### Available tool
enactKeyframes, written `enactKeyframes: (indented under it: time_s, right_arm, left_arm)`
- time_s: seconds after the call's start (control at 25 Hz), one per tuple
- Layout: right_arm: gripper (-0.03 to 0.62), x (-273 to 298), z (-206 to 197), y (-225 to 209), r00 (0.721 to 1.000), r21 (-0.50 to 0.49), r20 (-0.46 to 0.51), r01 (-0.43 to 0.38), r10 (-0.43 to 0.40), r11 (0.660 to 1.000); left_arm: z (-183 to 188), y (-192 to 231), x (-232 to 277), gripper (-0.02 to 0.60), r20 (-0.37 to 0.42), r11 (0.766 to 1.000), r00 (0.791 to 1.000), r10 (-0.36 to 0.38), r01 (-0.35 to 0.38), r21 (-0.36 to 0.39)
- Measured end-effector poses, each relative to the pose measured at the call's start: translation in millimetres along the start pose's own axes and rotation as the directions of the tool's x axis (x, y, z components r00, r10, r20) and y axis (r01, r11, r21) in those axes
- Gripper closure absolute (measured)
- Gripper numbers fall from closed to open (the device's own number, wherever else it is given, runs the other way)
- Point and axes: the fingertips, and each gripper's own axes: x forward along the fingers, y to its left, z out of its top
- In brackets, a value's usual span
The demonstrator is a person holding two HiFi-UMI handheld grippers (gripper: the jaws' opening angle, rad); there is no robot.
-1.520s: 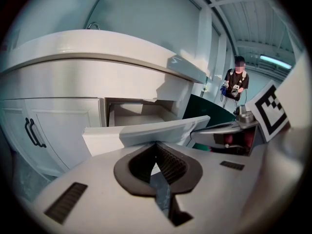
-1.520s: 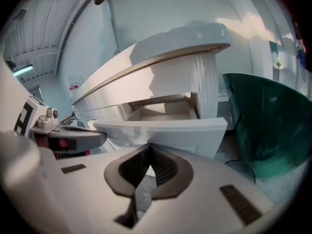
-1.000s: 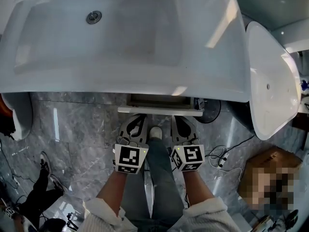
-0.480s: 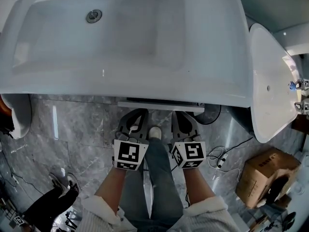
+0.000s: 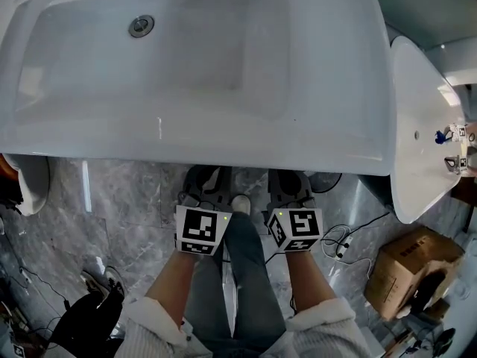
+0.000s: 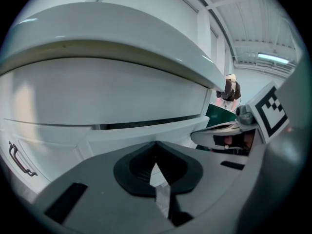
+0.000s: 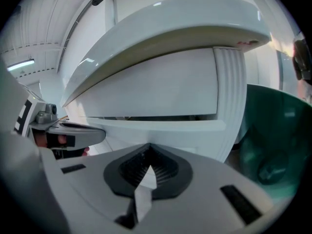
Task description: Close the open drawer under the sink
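Two sinks (image 5: pixel 194 66) (image 5: pixel 423 125) (white), two grippers (image 5: pixel 208 177) (image 5: pixel 289 179), one drawer (image 6: pixel 146 133)

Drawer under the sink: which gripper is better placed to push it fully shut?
Left and right alike: the left gripper and right gripper sit side by side at the drawer front, jaws together, empty. Neither is nearer, so pushing with both seems best.

Overhead, the sink (image 5: pixel 194 118) rim overhangs left gripper (image 6: pixel 156 145) and right gripper (image 7: pixel 148 147). Drawer front (image 7: pixel 165 126) close ahead bars forward travel. Leg (image 5: pixel 242 267) fills the gap between them. Floor (image 5: pixel 119 200) on the left is open. On the right are cables (image 5: pixel 339 241) and a dark green vessel (image 7: pixel 278 145).
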Motion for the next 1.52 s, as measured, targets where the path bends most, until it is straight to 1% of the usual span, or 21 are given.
enactKeyframes:
  time_s: [0.6, 0.72, 0.84, 0.92, 1.04, 1.24, 1.52]
  right_arm:
    - [0.585, 14, 12, -8, 1.0, -0.003, 0.003, 0.028, -0.028, 1.0]
    - [0.585, 15, 14, -7, 1.0, -0.013, 0.006, 0.029, -0.029, 0.999]
    - [0.585, 15, 12, -8, 0.999, -0.019, 0.002, 0.037, -0.037, 0.999]
    - [0.585, 13, 12, -7, 1.0, -0.026, -0.003, 0.031, -0.031, 0.999]
    - [0.585, 2, 9, 7, 1.0, -0.051, -0.023, -0.005, 0.004, 0.999]
    - [0.585, -25, 12, 29, 0.999, -0.049, -0.028, -0.046, 0.044, 0.998]
    - [0.585, -63, 48, 46, 0.998, -0.023, 0.014, -0.064, 0.064, 0.998]
  left_arm:
    - [11, 7, 14, 0.566, 0.004, 1.0, 1.0, -0.022, 0.022, -0.008]
    - [12, 8, 15, 0.566, 0.004, 1.0, 1.0, -0.028, 0.028, 0.002]
    - [14, 8, 14, 0.566, 0.011, 1.0, 1.0, -0.019, 0.019, 0.0]
    - [18, 7, 9, 0.566, 0.023, 1.0, 1.0, -0.009, 0.01, -0.024]
    - [23, 4, -5, 0.566, 0.029, 0.998, 1.0, -0.008, 0.01, -0.061]
    - [30, -13, -31, 0.566, 0.024, 0.998, 0.999, -0.022, 0.023, -0.053]
    - [62, -34, -70, 0.566, 0.062, 0.998, 0.998, -0.021, 0.024, -0.056]
